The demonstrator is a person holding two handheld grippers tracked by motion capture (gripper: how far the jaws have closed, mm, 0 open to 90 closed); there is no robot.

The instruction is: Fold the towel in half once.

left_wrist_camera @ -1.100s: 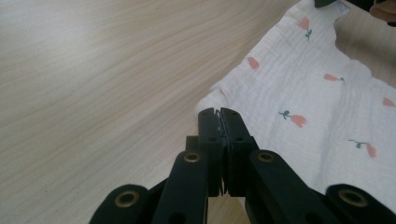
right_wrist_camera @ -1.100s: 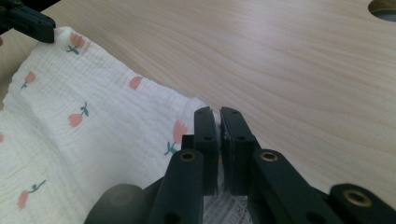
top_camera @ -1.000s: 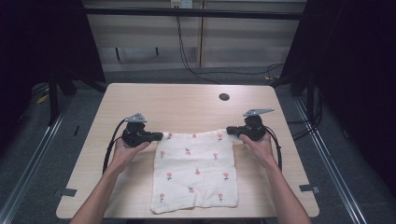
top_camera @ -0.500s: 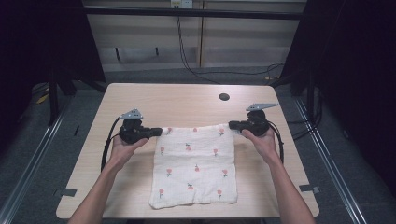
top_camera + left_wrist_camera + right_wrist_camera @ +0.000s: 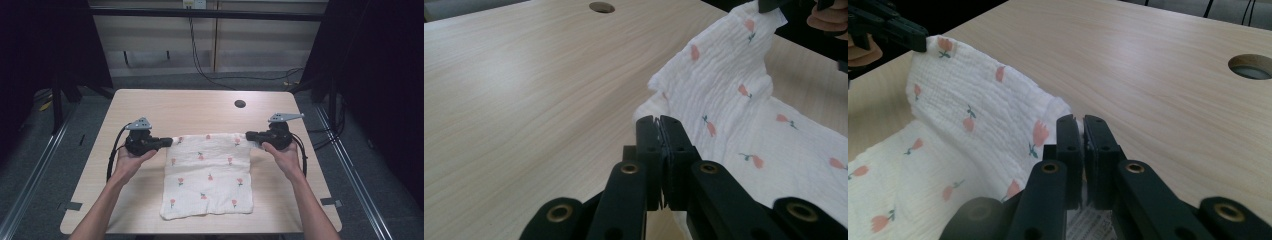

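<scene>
White flowered cloth (image 5: 209, 175) on wooden table (image 5: 190, 107), far edge lifted | left gripper (image 5: 166, 143), right gripper (image 5: 250, 135) clamped on far corners | risk: thin pinch slipping, corner dropping if pulled unevenly

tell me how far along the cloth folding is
Done: both far corners of the flowered cloth are gripped, left gripper and right gripper shut on one each. In hand: the far edge is raised off the table. Left: the fold itself; the near part lies flat, unfolded.
</scene>
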